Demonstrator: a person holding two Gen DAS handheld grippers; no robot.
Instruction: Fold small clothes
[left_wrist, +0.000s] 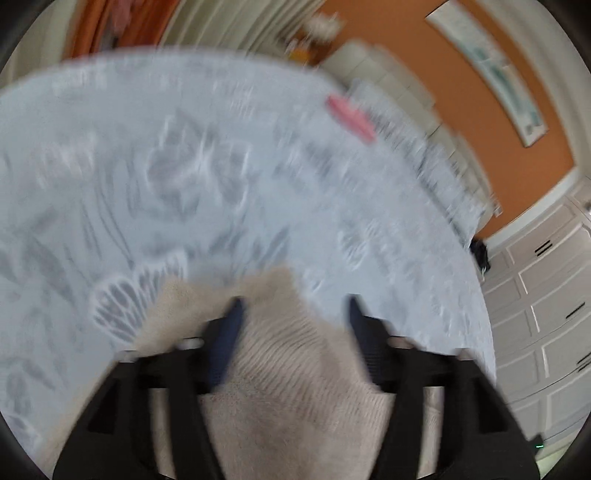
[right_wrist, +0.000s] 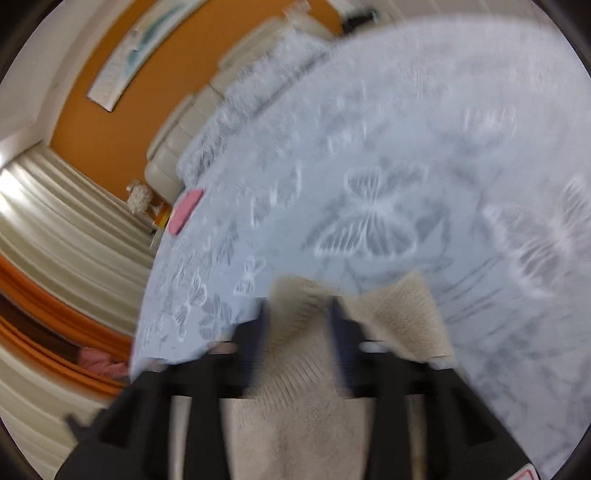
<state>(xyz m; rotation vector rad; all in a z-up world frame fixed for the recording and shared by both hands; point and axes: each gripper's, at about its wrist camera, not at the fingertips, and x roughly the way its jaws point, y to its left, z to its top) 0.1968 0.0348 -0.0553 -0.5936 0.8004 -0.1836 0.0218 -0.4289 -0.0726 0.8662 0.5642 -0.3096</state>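
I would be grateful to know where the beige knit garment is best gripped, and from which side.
I'd grip the beige knit garment at its free ribbed corner, coming in low from the near edge. That corner lies flat and uncovered on the butterfly bedspread, beside the right gripper. Blur hides finer detail.

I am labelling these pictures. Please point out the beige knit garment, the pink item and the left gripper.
beige knit garment (left_wrist: 295, 362): left wrist view, ribbed middle.
pink item (right_wrist: 186, 210): right wrist view, its centre, near the bedspread edge.
left gripper (left_wrist: 295, 306): left wrist view, midway between fingertips.
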